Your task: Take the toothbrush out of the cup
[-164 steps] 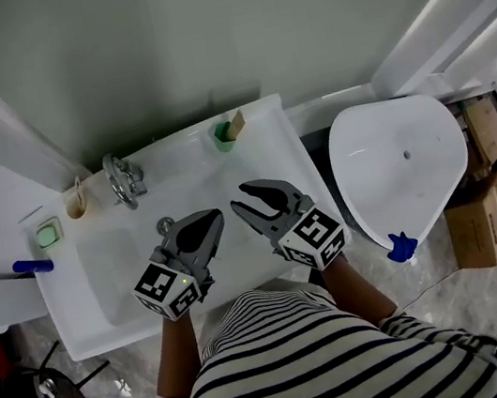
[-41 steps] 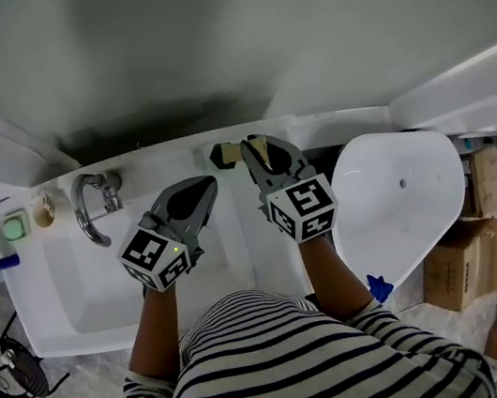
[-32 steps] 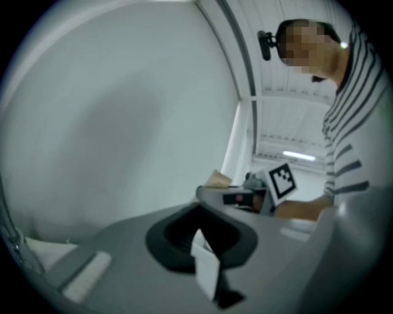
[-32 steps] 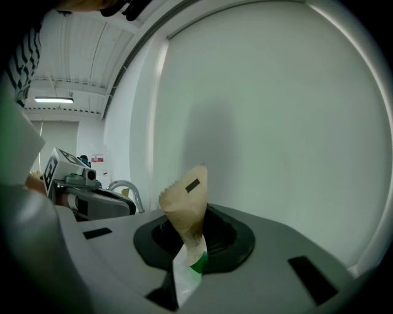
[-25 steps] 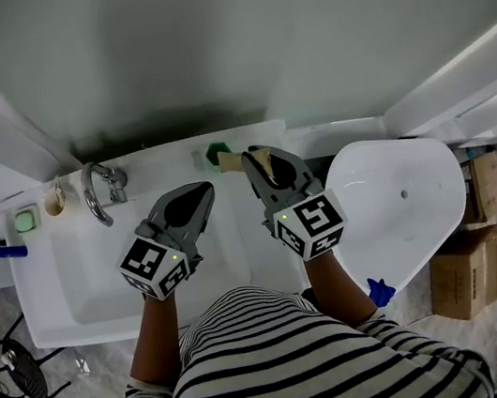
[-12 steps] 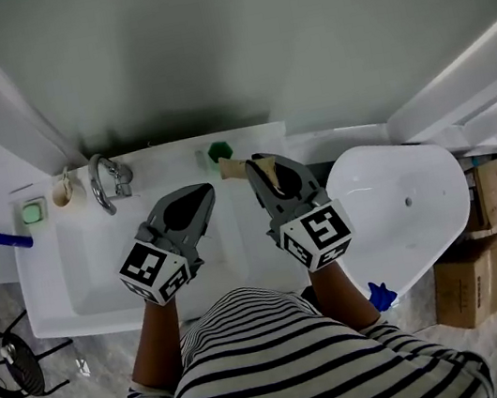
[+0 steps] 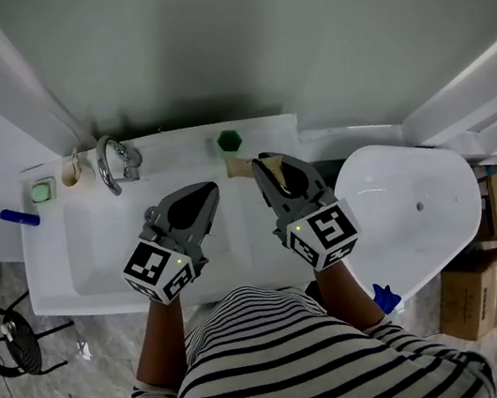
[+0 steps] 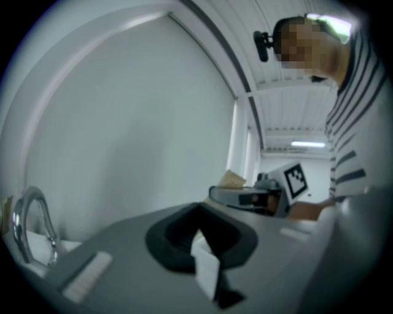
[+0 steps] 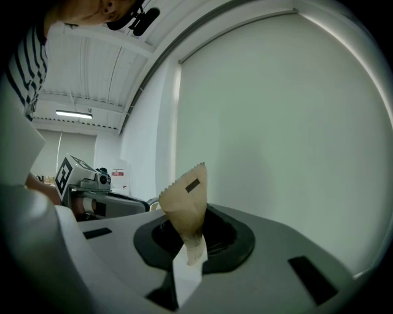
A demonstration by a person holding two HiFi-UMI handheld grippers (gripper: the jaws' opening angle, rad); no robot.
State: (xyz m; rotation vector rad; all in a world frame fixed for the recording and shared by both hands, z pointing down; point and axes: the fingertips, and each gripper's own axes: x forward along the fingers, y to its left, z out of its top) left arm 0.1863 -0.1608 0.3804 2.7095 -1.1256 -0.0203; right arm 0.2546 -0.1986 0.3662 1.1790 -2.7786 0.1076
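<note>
Fingers point(image 9: 186, 279) of right gripper point(image 7: 267, 166) pinch wrapped toothbrush point(image 9: 186, 196) near green cup point(image 7: 229, 139).

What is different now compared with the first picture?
The right tongs reached to the green cup, gripped the brown paper-wrapped toothbrush and drew it out, toward the person. The cup stayed on the white sink's back rim; the left tongs stayed empty.

We find open room over the left half of the basin point(image 7: 98, 263), short of the faucet point(image 7: 113, 163) at its far edge. The green cup point(image 7: 229, 139) stands on the far rim, close against the wall point(image 7: 203, 49). A white oval fixture point(image 7: 422, 210) blocks the right.
</note>
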